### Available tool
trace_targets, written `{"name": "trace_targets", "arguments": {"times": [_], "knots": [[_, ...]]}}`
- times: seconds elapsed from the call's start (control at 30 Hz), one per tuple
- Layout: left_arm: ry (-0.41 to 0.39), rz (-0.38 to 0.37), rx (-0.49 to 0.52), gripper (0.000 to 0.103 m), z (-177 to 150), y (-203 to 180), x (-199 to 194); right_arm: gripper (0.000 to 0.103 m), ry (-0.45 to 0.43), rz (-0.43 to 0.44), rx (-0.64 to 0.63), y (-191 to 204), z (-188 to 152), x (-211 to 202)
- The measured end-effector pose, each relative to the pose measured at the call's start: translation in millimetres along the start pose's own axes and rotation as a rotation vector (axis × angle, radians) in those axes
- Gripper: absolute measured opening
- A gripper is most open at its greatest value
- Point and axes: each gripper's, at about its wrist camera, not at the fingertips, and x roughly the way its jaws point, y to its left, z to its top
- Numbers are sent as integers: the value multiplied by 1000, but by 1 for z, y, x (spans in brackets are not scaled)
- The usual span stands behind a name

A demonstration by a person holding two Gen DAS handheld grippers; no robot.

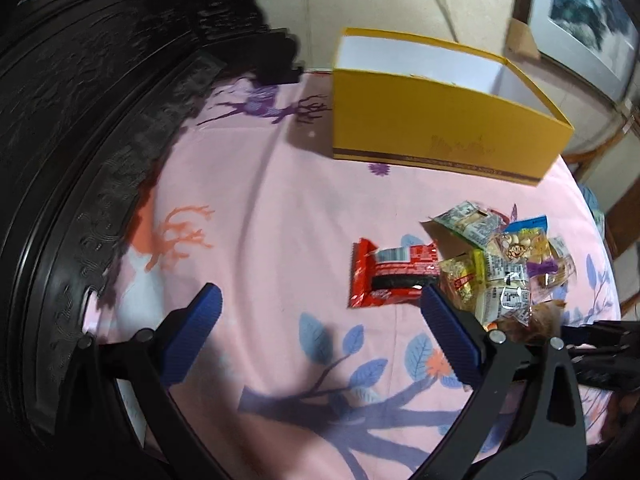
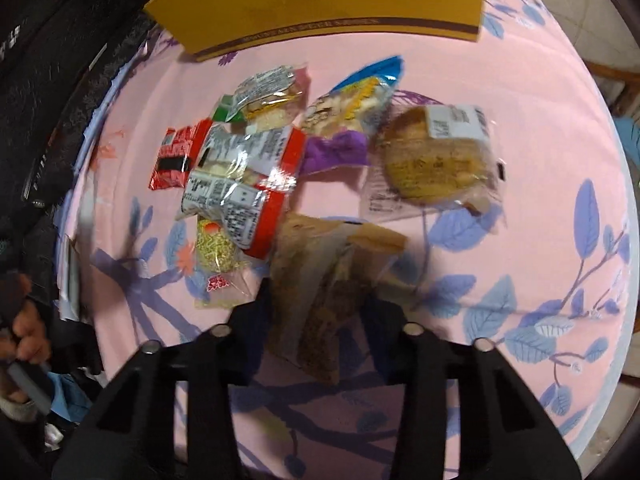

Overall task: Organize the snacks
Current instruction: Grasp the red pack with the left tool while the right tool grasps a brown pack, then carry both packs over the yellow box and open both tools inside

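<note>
In the right wrist view, my right gripper [image 2: 320, 308] is shut on a brown clear-wrapped snack packet [image 2: 320, 292], which is pinched between its black fingers just above the pink cloth. Beyond it lies a pile: a red-rimmed packet [image 2: 240, 184], a round bun in clear wrap [image 2: 436, 160], a blue and purple packet [image 2: 348, 120] and a yellow noodle packet [image 2: 216, 256]. My left gripper [image 1: 320, 312] is open over bare cloth, its blue pads wide apart. Just past its right pad lies a red packet [image 1: 388, 276]. The yellow box [image 1: 440, 120] stands open-topped behind the pile.
A pink tablecloth [image 1: 260, 208] with leaf and deer prints covers the round table. Dark carved furniture [image 1: 80, 120] crowds the left side. A framed picture [image 1: 580, 12] leans at the back right. A person's hand [image 2: 28, 332] shows at the left edge.
</note>
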Motion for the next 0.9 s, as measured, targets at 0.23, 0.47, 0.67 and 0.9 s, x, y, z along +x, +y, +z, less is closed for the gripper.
{"name": "trace_targets", "arguments": {"times": [0.23, 0.47, 0.67, 0.9], "knots": [[49, -42, 40, 101, 9, -28, 42, 38, -49, -19, 66, -29, -13, -26], [117, -51, 6, 101, 13, -45, 89, 38, -63, -8, 89, -37, -14, -33], [131, -67, -36, 100, 9, -44, 103, 38, -71, -4, 92, -37, -10, -33], [117, -74, 8, 76, -1, -44, 103, 38, -70, -2, 103, -40, -8, -33]]}}
